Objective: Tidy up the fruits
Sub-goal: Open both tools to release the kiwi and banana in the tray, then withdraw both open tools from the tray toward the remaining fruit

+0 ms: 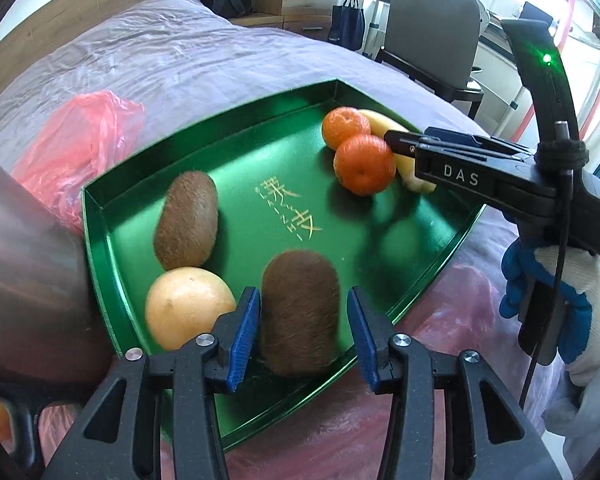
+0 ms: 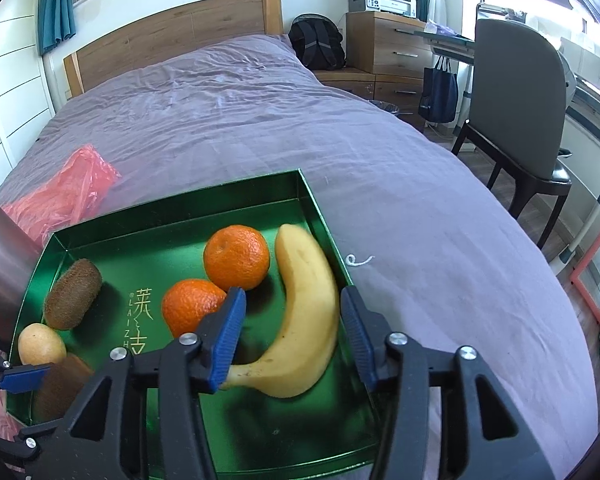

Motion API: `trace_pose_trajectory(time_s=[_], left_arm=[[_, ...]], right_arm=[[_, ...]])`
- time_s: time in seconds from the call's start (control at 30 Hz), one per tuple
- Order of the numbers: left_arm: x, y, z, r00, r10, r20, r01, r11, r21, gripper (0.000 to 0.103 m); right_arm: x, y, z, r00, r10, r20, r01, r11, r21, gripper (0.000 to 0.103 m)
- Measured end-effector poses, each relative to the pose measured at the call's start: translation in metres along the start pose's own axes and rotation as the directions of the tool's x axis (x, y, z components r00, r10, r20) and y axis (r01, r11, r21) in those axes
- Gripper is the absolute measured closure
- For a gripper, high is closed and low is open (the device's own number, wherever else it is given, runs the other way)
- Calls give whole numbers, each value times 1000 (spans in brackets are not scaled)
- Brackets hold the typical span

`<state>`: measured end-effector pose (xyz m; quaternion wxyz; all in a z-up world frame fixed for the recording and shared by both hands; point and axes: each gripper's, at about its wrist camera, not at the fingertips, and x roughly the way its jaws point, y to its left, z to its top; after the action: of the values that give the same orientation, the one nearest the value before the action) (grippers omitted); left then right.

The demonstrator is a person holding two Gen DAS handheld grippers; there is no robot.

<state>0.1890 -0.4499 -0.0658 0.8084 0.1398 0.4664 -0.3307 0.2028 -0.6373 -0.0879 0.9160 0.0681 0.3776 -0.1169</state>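
Note:
A green tray [image 1: 236, 144] [image 2: 172, 216] lies on the purple bed. It holds two kiwis, a yellow round fruit, two oranges and a banana. My left gripper [image 1: 303, 334] is open around the near kiwi [image 1: 300, 312], with a gap on the right side. A second kiwi [image 1: 188, 220] [image 2: 74, 294] and the yellow fruit [image 1: 188, 312] [image 2: 40, 344] lie to its left. My right gripper [image 2: 290, 336] is open around the banana [image 2: 306, 316], next to the two oranges [image 2: 236, 256] [image 2: 190, 306]. The right gripper also shows in the left wrist view [image 1: 404, 140].
A red plastic bag [image 1: 76, 148] [image 2: 64, 196] lies on the bed left of the tray, and more pink plastic lies under the tray's near edge. A metal post [image 1: 24, 264] stands at the left. A chair [image 2: 516, 112], drawers and a backpack stand beyond the bed.

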Motion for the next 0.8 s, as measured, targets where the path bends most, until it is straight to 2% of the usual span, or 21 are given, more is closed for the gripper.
trace_pose_trajectory(time_s=[0.07, 0.23, 0.37, 0.67, 0.8], left_arm=[[-7, 0, 1, 1000, 0, 11, 0, 1000, 3, 56], [-29, -2, 0, 999, -1, 32, 0, 1000, 10, 55], [-51, -4, -5, 999, -6, 51, 5, 1000, 12, 51], [-106, 0, -42, 995, -9, 95, 7, 1000, 22, 46], [-128, 15, -68, 994, 10, 107, -8, 1000, -22, 44]], right_arm=[[-8, 1, 0, 1000, 0, 3, 0, 1000, 2, 16], [-30, 7, 0, 1000, -8, 13, 8, 1000, -7, 11], [-55, 14, -3, 1000, -13, 24, 13, 1000, -13, 0], [-111, 37, -22, 999, 2, 47, -1, 1000, -28, 0], [-137, 52, -38, 998, 28, 57, -26, 999, -31, 0]])
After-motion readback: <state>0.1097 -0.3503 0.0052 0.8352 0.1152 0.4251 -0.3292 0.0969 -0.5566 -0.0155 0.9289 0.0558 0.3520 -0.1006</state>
